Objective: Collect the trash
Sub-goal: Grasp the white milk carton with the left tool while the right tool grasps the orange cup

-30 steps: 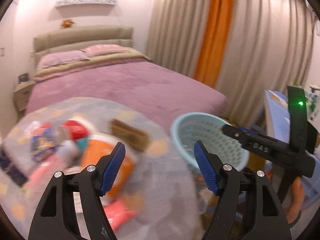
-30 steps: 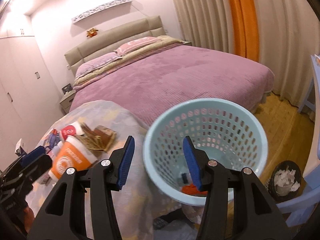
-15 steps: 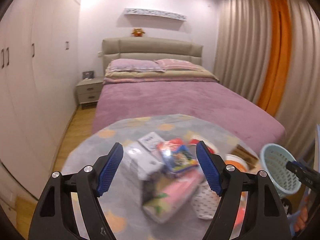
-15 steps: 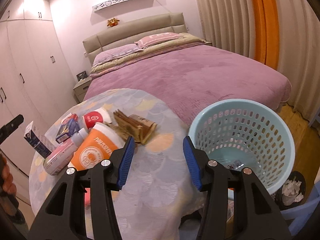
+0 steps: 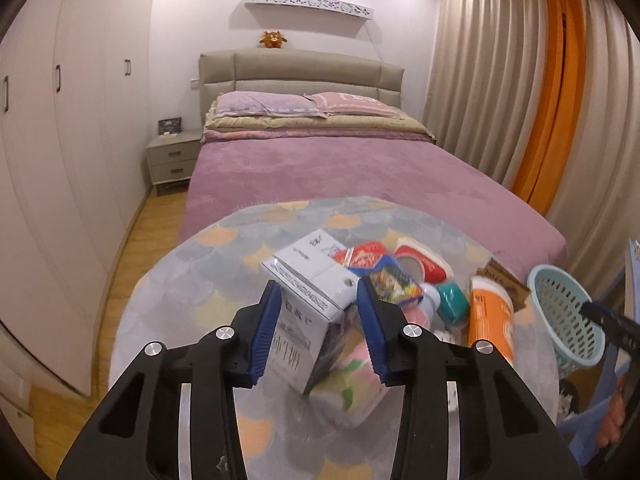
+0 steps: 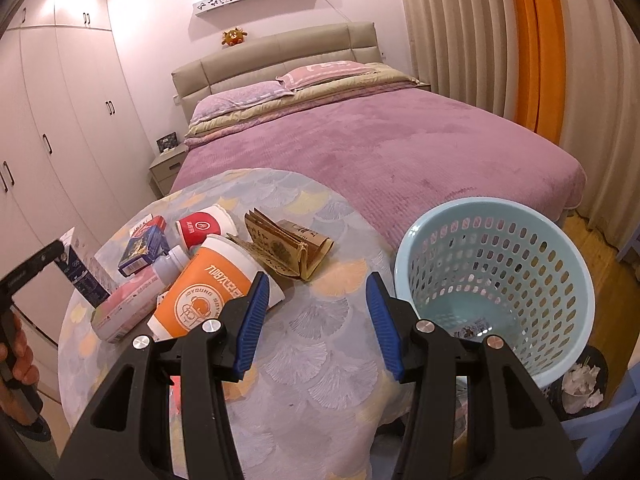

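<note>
Left tool (image 5: 318, 326) just closed, clamped on white carton (image 5: 308, 304). Right tool (image 6: 314, 320) apart, empty. Lift straight up off desk (image 6: 320, 344); carry level to basket (image 6: 494, 292).

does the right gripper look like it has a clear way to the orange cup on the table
Probably yes. The right gripper is open and empty, and the orange cup lies on its side just left of its left finger, near the table edge, with nothing between them.

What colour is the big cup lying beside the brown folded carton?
Orange with a white rim, the big cup shows best in the right wrist view.
</note>
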